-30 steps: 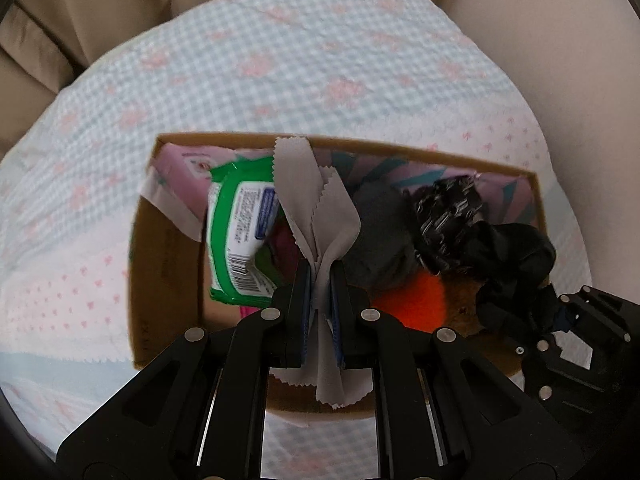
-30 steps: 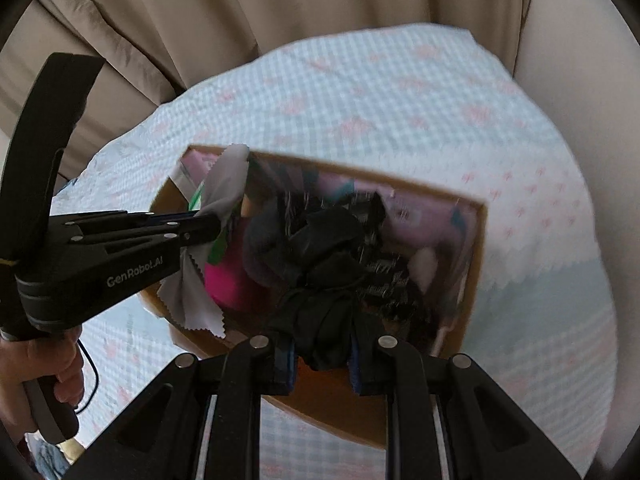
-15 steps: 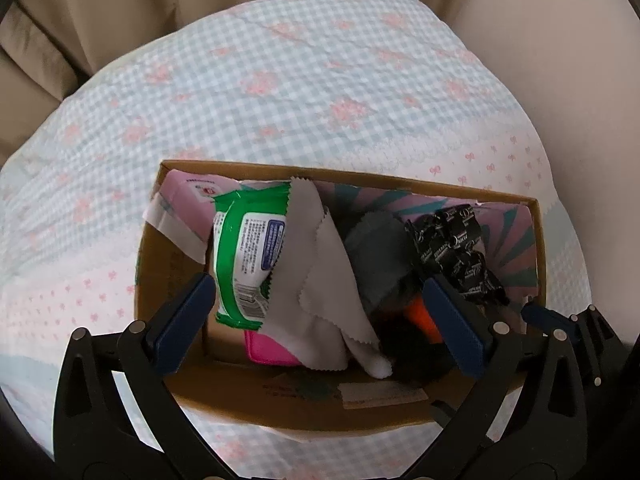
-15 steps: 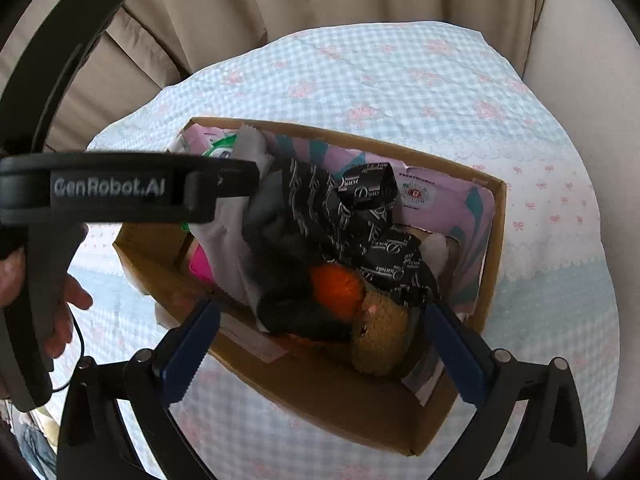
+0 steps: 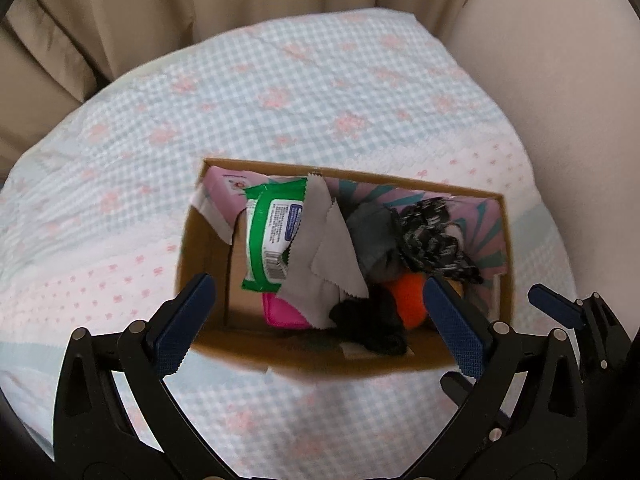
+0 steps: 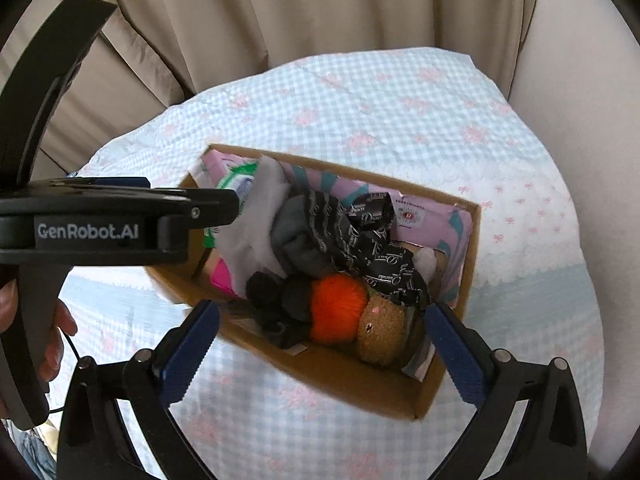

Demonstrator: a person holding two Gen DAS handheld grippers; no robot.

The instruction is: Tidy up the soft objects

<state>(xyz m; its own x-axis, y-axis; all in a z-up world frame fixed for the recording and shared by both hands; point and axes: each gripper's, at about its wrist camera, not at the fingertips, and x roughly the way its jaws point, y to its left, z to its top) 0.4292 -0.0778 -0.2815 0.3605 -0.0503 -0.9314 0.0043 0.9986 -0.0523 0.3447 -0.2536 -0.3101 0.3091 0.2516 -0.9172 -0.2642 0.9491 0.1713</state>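
Note:
A cardboard box sits on the checked cloth and holds soft things: a grey cloth, a green wipes pack, a grey sock, a black patterned ribbon, a black fabric piece, an orange ball and a pink item. The right wrist view shows the box, the ribbon, the orange ball and a brown plush. My left gripper is open and empty above the box front. My right gripper is open and empty above it too.
The box stands on a blue and pink checked cloth over a rounded surface. Beige curtains hang behind. A pale wall is at the right. The left gripper's body crosses the left of the right wrist view.
Both grippers have opened and let go: the grey cloth and the black fabric now lie in the box. Both grippers have drawn back and up from the box.

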